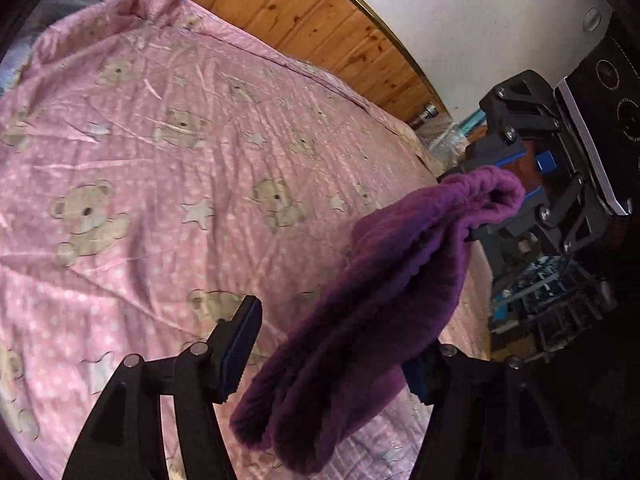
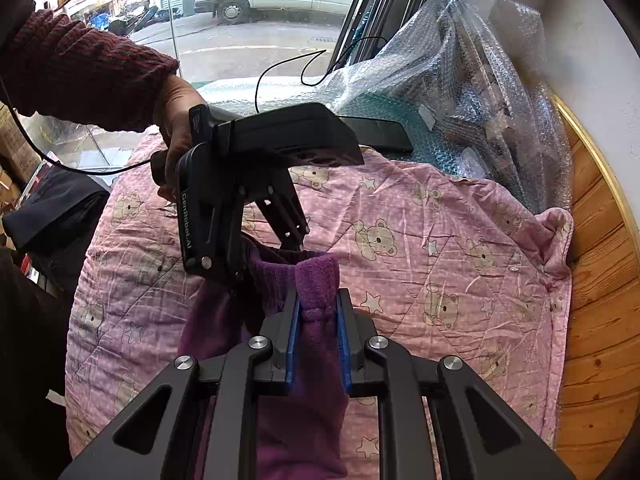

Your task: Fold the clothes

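Observation:
A purple fleece garment (image 1: 380,300) hangs bunched in the air above a pink quilt with bears (image 1: 160,160). My right gripper (image 2: 318,312) is shut on its gathered top edge (image 2: 316,276), and the rest droops below the fingers. In the left wrist view the right gripper (image 1: 520,180) sits at the upper right, pinching the cloth. My left gripper (image 1: 336,336) is open wide; the cloth hangs between its fingers and covers the right one. From the right wrist view the left gripper (image 2: 260,260), held by a hand in a red sleeve (image 2: 80,68), is right at the cloth's top edge.
The quilt (image 2: 440,260) covers the whole bed. A wooden panel (image 2: 600,280) runs along its right side. A bubble-wrapped bundle (image 2: 460,92) lies at the far end under a window. Dark clothing (image 2: 52,208) sits off the left edge, and a black cable (image 2: 280,68) trails there.

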